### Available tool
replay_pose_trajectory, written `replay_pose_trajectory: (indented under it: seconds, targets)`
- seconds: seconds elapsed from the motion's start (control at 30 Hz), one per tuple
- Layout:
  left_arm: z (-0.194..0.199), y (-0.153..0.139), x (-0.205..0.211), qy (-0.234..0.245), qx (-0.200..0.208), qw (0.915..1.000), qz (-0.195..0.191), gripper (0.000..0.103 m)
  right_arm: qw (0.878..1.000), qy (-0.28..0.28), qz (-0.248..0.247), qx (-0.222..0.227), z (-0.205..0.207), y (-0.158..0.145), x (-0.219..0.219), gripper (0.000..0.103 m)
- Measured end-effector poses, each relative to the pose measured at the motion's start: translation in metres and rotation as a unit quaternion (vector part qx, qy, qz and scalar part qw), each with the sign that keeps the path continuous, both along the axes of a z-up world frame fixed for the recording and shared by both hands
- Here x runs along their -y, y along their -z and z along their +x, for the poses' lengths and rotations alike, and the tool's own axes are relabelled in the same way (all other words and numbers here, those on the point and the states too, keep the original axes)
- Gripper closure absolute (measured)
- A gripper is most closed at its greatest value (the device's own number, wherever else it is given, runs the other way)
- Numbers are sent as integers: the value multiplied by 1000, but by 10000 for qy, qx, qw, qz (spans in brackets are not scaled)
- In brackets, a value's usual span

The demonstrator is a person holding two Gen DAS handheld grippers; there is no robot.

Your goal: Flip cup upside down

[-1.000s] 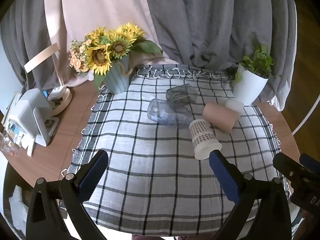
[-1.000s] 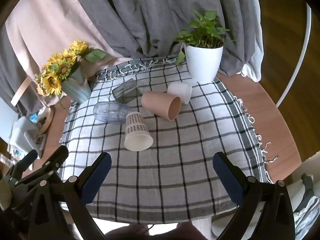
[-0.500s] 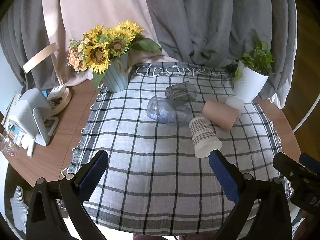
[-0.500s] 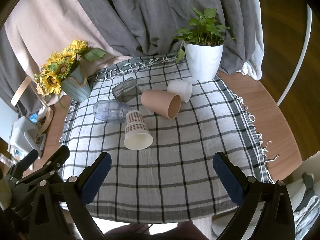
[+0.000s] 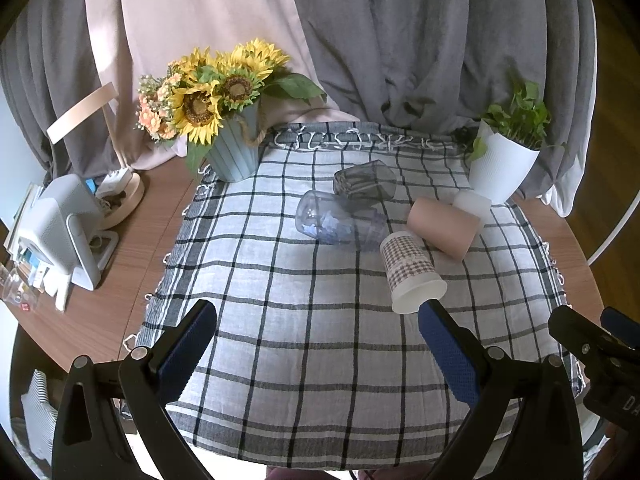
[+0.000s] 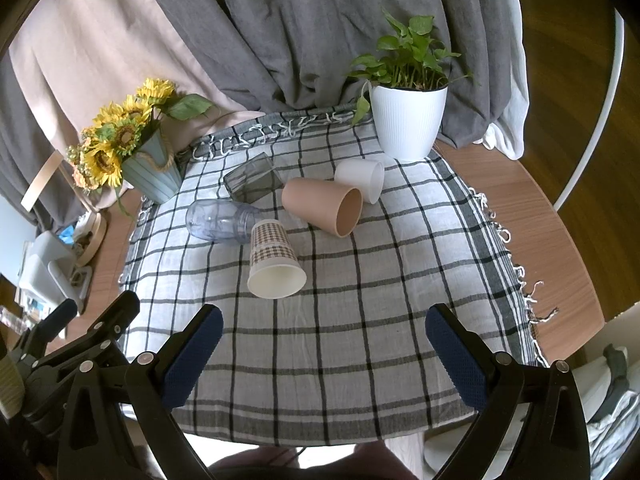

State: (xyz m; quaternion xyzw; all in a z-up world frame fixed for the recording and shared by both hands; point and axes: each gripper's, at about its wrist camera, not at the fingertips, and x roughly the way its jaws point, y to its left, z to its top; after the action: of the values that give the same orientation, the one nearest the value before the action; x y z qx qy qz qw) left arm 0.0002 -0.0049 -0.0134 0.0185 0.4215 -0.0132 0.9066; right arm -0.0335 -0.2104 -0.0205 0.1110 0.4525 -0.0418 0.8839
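Several cups lie on their sides in a cluster on the checked cloth (image 5: 280,320) (image 6: 360,320). A plaid paper cup (image 5: 408,270) (image 6: 274,260) is nearest, mouth toward me. Behind it lie a tan cup (image 5: 442,228) (image 6: 322,206), a small white cup (image 5: 472,204) (image 6: 362,178), a clear bluish plastic cup (image 5: 336,224) (image 6: 220,222) and a grey glass (image 5: 364,184) (image 6: 252,182). My left gripper (image 5: 316,330) is open and empty, above the cloth's near edge. My right gripper (image 6: 324,338) is open and empty, short of the plaid cup.
A sunflower bouquet in a blue pot (image 5: 232,152) (image 6: 150,170) stands at the back left. A white potted plant (image 5: 500,168) (image 6: 406,120) stands at the back right. A white device (image 5: 64,228) and clutter sit on the wooden table at left. Curtains hang behind.
Both grippers have stayed open. The views have shifted only slightly, with the cups a little lower in the left wrist view.
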Motion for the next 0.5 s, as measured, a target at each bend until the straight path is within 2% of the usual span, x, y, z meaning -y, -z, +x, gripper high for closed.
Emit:
replay_pose_trajectory:
  seconds: [0.5]
  targets:
    - [1,4,-2,1,-51,10000,4,0,10000,0,2,-17,0,3,-1,1]
